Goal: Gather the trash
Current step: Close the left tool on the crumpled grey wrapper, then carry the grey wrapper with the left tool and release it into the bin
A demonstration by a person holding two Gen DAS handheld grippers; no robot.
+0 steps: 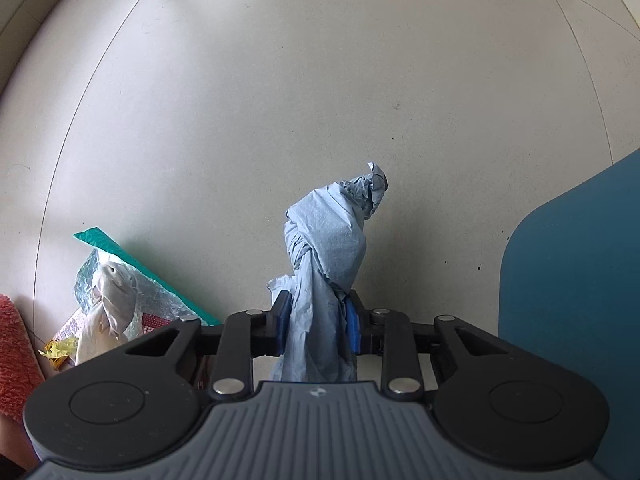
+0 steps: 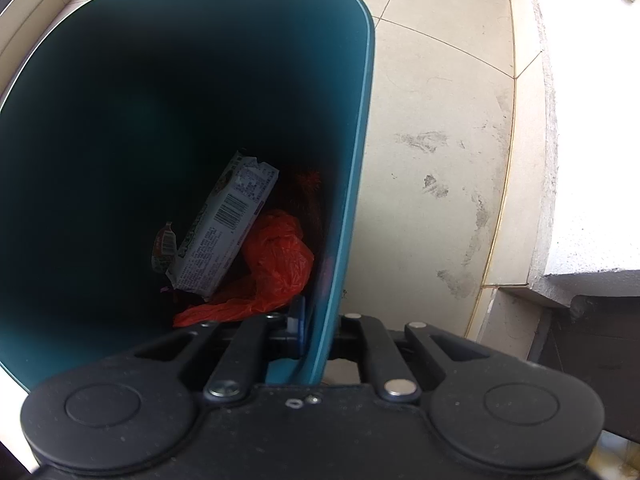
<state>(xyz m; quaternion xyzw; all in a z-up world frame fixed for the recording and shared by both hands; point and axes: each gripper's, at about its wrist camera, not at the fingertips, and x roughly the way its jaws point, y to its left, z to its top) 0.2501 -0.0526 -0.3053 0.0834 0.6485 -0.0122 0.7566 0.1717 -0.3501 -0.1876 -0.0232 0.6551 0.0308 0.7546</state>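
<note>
We are pinching a twisted blue paper wad (image 1: 326, 264) in the left gripper (image 1: 318, 322); its blue pads (image 1: 353, 322) are pressing on the wad's lower part from both sides. The wad's long axis is running straight out along the fingers, its crumpled tip pointing away from the tool toward the floor (image 1: 280, 80). The gripper is pointing steeply down.

We are clamping the right gripper (image 2: 316, 334) on the teal bin's (image 2: 362, 128) wall, one finger inside and one outside, jaws pressed nearly together on the thin rim. This is steadying the bin.

The deciding relation: in the left wrist view the bin's outer wall (image 1: 572, 280) is lying to the right of the wad, near but apart from it. The wad is therefore beside the bin, not above its mouth. We judge that the coming move is calling for a lift and a carry to the right, over the rim, before release. Inside the bin, a printed packet (image 2: 224, 228) and an orange bag (image 2: 276, 264) are already lying at the bottom.

More litter (image 1: 116, 296) is lying on the floor to the left of the left gripper, farther from the bin, so collection is not finished.
</note>
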